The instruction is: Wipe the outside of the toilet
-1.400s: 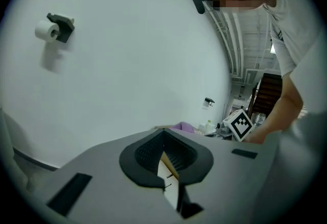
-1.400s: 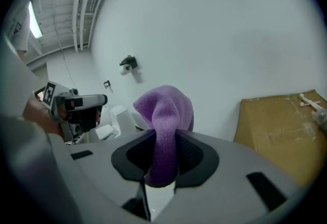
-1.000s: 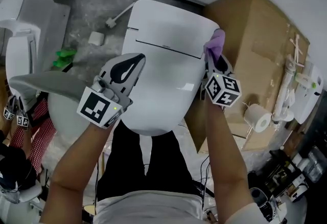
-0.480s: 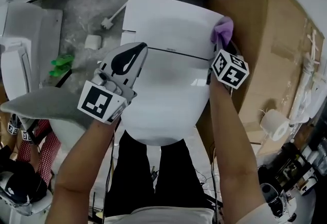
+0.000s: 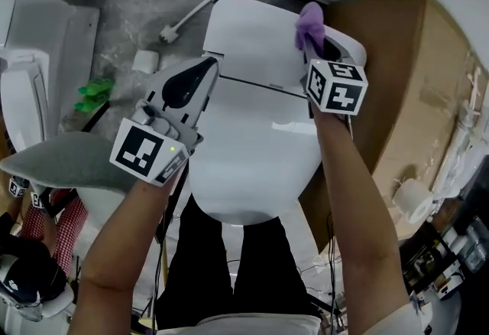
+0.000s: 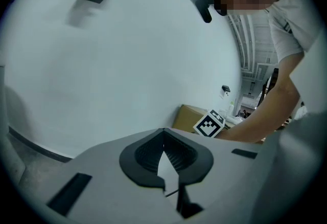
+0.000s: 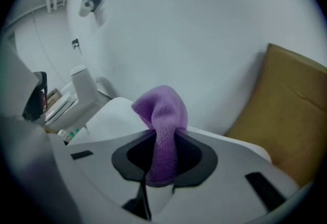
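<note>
Wiping under way, by the look of things. Toilet (image 5: 252,134) at centre of the head view, lid down. Right gripper (image 5: 315,47) at upper right of centre, fingers clamped on a purple cloth (image 5: 309,24) at the tank's far right corner; contact with the surface not certain. Left gripper (image 5: 206,66) left of centre over the toilet's left edge, fingers closed together on nothing. Next, probably: drag the cloth along the tank top or down the right side, keeping it pressed flat. Tight going beside the box (image 5: 405,89).
</note>
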Available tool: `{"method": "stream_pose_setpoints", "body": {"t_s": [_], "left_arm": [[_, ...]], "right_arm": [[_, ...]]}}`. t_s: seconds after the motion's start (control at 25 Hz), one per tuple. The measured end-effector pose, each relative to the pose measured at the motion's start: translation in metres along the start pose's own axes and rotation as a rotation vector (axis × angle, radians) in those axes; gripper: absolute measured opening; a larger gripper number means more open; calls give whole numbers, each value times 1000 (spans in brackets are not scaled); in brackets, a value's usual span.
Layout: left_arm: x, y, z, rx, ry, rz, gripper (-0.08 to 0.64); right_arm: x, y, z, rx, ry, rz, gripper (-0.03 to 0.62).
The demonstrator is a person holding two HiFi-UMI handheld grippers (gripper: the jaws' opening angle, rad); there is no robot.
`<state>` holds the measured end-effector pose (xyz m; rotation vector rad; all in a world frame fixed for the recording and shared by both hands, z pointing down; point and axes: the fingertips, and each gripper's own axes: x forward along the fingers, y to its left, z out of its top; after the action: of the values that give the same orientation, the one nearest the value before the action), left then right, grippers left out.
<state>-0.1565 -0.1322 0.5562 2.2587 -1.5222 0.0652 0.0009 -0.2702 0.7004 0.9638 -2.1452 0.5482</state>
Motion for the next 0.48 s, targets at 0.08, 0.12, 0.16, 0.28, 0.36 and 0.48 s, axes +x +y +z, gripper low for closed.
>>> {"method": "stream_pose_setpoints", "body": {"t_s": [0.08,0.12,0.16,0.28,0.36,0.48], "left_arm": [[-9,10,5,-1,1,11,6],[-13,16,7,1,2,18,6],[-17,21,8,1,0,26,6],[-28,35,10,-9,-15,55,6],[-33,39,10,-11,-27,63,6],[-38,41,10,-10,-29,67,6]], "right_arm": [[20,42,18,-75,8,72,84],[29,60,26,-103,10,98,84],[37,77,34,-122,10,118,84],[53,126,48,-153,14,169,84],[58,156,50,-184,20,203,84],[60,190,47,-214,24,243,84]]}}
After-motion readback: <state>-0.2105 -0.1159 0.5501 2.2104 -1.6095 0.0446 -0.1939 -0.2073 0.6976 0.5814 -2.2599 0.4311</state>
